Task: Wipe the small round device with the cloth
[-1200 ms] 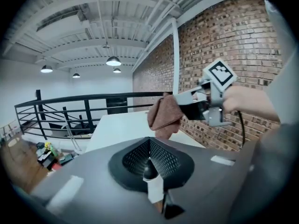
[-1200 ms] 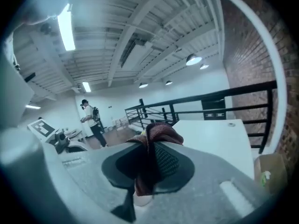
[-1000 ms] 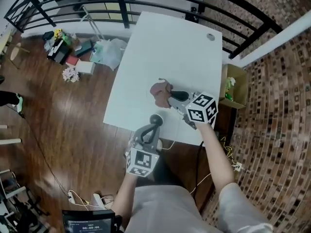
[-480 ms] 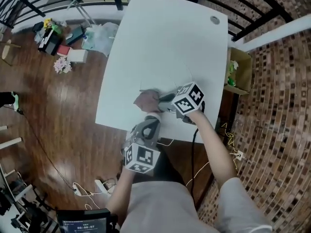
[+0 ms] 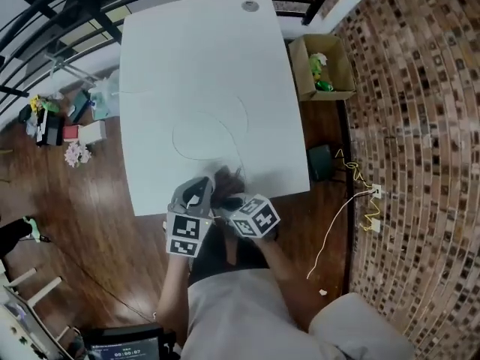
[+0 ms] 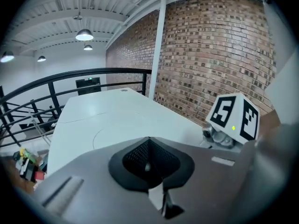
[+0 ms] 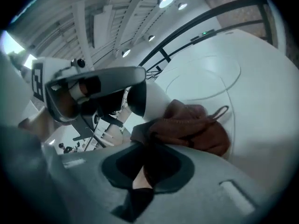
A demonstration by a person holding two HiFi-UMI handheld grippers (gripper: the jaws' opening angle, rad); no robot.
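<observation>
Small round white-and-dark device (image 7: pixel 148 97): pinched tight in my left gripper (image 5: pixel 204 193).
Reddish-brown cloth (image 7: pixel 191 127): my right gripper (image 5: pixel 229 199) clamps it, touching the device.

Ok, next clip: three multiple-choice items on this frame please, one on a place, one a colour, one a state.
1. Where is the cardboard box? A) on a shelf B) on the floor beside the table C) on the table
2. What colour is the cloth? A) blue B) reddish-brown C) yellow
3. What do the left gripper and right gripper hold in their tongs? A) left the small round device, right the cloth B) the reverse C) nothing

Key: 1 B, it sits on the wood floor off the table's edge. 2 B, as the right gripper view shows. 3 A, the cloth is pinched in the right tongs and the white device sits at the left gripper's tip.
</observation>
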